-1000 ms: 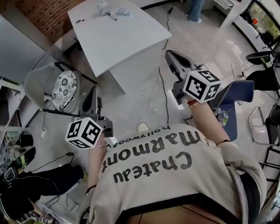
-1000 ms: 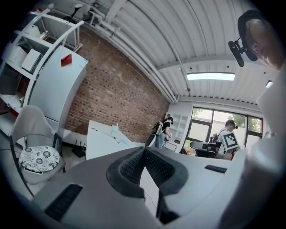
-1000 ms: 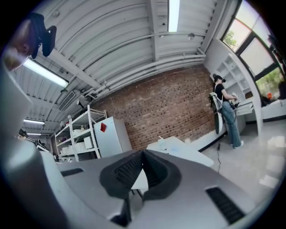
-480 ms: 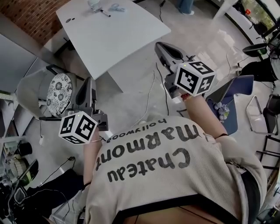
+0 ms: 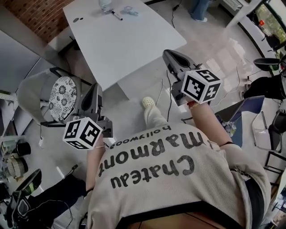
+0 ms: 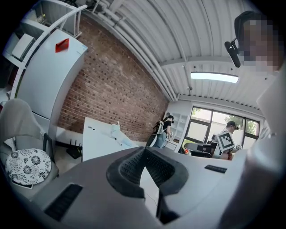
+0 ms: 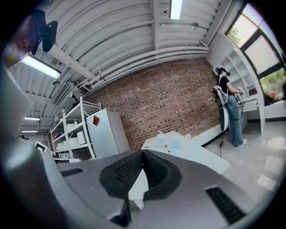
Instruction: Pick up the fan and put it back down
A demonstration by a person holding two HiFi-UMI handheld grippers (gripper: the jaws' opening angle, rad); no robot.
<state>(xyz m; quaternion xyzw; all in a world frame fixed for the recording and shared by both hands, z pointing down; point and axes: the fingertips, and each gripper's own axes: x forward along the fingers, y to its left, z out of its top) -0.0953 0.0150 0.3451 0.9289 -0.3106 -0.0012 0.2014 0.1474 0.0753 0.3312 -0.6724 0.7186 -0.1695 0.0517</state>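
Change since a second ago: the person steps forward, a pale shoe now showing out ahead of the body, and the near corner of the white table sits closer to both grippers. The chair with the patterned cushion stays at the left, just beside the left gripper.

Left gripper: jaws together, nothing between the pads. Right gripper: jaws together as well, empty. Both are carried roughly level and point toward the table.

Fan: not identifiable with certainty. A few small things lie at the far end of the table: a pale object, a dark marker and a bluish item beside it. The pale object may be the fan, but it is too small to tell.

Judgement: this is still the approach. Nothing is picked up yet. Both grippers remain well apart from the far-end items, and a gripper must open before any grasp.
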